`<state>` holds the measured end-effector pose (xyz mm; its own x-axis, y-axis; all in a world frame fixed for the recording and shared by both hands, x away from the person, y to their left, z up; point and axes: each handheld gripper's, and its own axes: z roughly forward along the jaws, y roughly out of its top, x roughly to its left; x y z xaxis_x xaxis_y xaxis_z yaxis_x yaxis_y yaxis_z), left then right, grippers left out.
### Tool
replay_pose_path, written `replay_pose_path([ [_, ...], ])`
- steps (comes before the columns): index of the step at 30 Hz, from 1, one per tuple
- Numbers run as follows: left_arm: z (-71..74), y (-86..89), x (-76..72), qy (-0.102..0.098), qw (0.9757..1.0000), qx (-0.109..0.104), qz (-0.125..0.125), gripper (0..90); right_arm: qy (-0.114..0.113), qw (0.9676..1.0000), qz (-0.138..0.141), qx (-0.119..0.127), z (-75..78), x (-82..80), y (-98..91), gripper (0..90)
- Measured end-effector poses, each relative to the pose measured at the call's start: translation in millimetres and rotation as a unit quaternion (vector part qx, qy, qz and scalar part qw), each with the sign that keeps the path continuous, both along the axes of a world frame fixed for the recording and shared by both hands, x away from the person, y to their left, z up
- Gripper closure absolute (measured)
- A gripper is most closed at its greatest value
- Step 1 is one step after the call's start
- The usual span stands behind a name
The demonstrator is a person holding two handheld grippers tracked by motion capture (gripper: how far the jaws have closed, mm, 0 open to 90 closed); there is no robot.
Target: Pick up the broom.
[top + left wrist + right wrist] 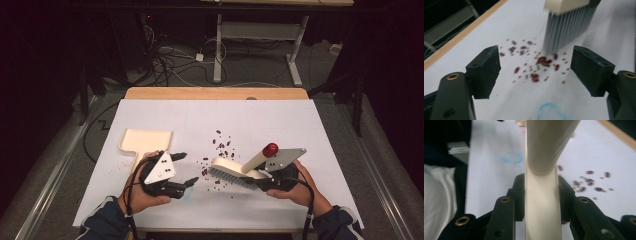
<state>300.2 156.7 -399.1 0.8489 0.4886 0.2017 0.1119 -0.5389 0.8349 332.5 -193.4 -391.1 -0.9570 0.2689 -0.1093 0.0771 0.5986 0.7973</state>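
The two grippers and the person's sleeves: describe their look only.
Both the left gripper and the right gripper have black bodies topped by a grey three-cornered plate with dark dots. The jaws carry blocky black pads and brass-ringed holes. A black cable trails from each. The sleeves are dark blue with a light stripe.

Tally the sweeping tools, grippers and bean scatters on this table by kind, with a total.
Brushes: 1, the brush, clamped in the right gripper
Dustpans: 1, the dustpan, lying flat by the left gripper
Grippers: 2, the left one open
Bean scatters: 1, the red beans, too many and too small to count singly
Total: 5
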Motion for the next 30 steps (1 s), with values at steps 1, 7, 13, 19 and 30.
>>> replay_pose_path([
  [1,-1.9,6.5,0.5,-0.001,0.9999,-0.001,0.015,23.8,0.001,0.9999,-0.010,0.003,1.3,2.4,-2.8,68.0],
  [7,-17.9,39.0,1.1,-0.001,0.9962,0.016,0.086,24.5,-0.017,0.9964,-0.080,0.020,8.2,13.8,-15.3,68.1],
  [13,-31.0,66.0,-7.1,0.003,0.9912,0.028,0.129,22.8,-0.040,0.9881,-0.149,-0.010,9.0,25.5,-23.4,68.1],
  [19,-45.2,88.1,-16.0,0.016,0.9875,0.037,0.152,19.9,-0.047,0.9800,-0.193,-0.018,7.3,38.9,-30.0,68.2],
  [30,-54.9,93.9,-21.6,0.033,0.9819,0.041,0.182,19.9,-0.066,0.9681,-0.239,-0.034,11.1,73.0,-32.7,68.2],
])
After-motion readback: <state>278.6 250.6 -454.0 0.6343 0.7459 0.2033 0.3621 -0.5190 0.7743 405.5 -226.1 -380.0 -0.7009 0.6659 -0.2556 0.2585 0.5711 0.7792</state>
